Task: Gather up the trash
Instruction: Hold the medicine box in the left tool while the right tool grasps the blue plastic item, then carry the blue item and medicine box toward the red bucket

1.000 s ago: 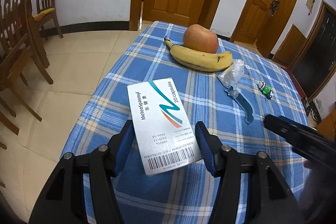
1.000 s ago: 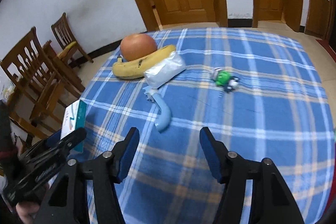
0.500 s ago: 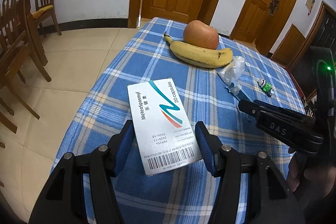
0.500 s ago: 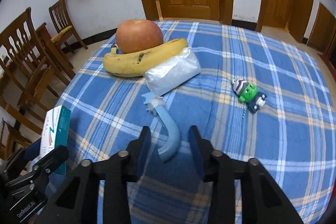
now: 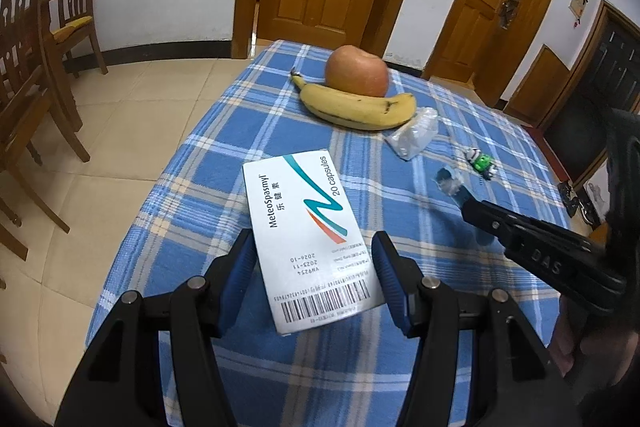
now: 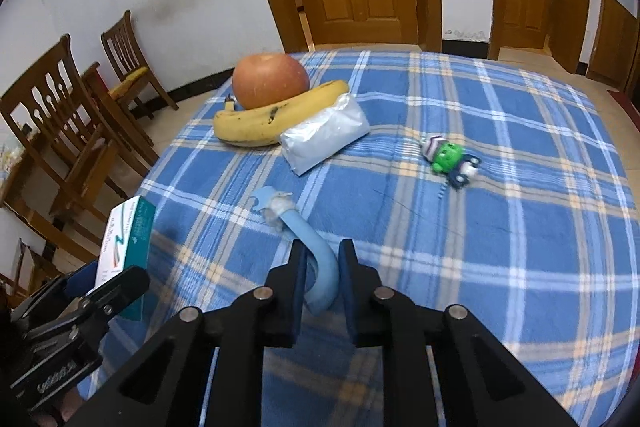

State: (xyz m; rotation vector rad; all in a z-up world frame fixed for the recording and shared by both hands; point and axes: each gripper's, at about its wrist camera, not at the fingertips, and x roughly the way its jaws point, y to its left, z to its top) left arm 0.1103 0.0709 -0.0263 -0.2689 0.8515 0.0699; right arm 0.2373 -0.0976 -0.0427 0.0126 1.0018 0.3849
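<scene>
My left gripper [image 5: 314, 267] is shut on a white medicine box [image 5: 308, 227] marked MeteoSpasmyl and holds it above the near left corner of the table; the box also shows in the right wrist view [image 6: 128, 239]. My right gripper [image 6: 322, 267] is closed around the near end of a curved light blue plastic piece [image 6: 308, 243] that lies on the blue checked tablecloth [image 6: 520, 227]. The piece's far end shows in the left wrist view [image 5: 450, 183], past the right gripper's arm. A clear plastic wrapper [image 6: 324, 137] lies beside the banana.
An apple [image 6: 270, 81] and a banana [image 6: 272, 121] sit at the table's far left. A small green toy figure [image 6: 450, 157] lies right of the middle. Wooden chairs [image 6: 64, 123] stand left of the table. Doors are behind.
My right gripper has moved forward to the blue plastic piece and its fingers have closed from wide open onto it. The left gripper holds the box as before.
</scene>
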